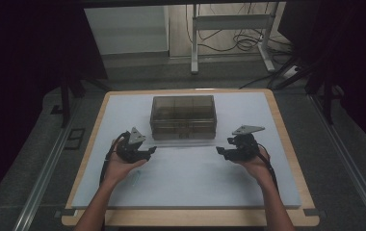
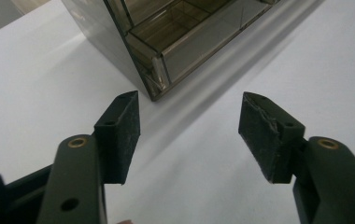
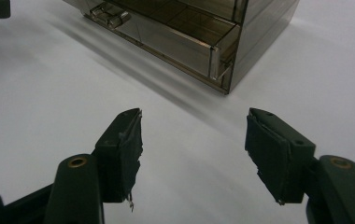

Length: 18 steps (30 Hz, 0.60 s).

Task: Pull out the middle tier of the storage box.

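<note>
The smoky clear box [image 1: 183, 116] sits at upper centre of the frame, its long axis running left to right, latch facing the person. The left hand-held gripper [image 1: 148, 151] and right hand-held gripper [image 1: 219, 150] flank it just below, about equally near, both open and empty. White table [image 1: 186, 178]; dim room with cables beyond.

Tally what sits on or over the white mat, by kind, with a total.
Smoky transparent compartment box: 1
Hand-held grippers: 2, the left hand-held gripper and the right hand-held gripper, both open and holding nothing
Total: 3
</note>
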Available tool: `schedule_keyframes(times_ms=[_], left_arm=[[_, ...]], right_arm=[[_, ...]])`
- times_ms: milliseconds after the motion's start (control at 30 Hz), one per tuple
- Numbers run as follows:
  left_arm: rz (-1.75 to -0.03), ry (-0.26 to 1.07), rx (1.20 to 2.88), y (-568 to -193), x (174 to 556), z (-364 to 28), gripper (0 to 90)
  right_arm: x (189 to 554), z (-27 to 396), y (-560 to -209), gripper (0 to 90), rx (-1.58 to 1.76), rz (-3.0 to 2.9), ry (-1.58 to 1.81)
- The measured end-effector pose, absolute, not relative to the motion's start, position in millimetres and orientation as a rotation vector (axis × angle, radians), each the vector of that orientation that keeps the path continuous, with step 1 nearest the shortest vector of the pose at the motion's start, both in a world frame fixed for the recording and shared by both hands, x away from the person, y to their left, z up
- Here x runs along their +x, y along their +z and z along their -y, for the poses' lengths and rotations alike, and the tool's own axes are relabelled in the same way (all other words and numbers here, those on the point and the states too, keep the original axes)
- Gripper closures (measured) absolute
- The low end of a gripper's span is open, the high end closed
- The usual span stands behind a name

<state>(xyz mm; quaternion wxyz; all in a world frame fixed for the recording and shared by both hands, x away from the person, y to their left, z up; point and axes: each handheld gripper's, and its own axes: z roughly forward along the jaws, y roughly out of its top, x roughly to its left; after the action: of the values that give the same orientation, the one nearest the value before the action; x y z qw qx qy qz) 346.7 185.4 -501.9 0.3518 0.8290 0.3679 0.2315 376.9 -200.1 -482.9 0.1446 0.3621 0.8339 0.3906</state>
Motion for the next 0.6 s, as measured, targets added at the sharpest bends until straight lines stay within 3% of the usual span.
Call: schedule_keyframes(times_ms=[600], left_arm=[[-0.954, 0.576, 2.143, -506, 363, -183, 45.0]], right_arm=[[406, 192, -491, 47.4, 0.988, -2.431, 1.120]])
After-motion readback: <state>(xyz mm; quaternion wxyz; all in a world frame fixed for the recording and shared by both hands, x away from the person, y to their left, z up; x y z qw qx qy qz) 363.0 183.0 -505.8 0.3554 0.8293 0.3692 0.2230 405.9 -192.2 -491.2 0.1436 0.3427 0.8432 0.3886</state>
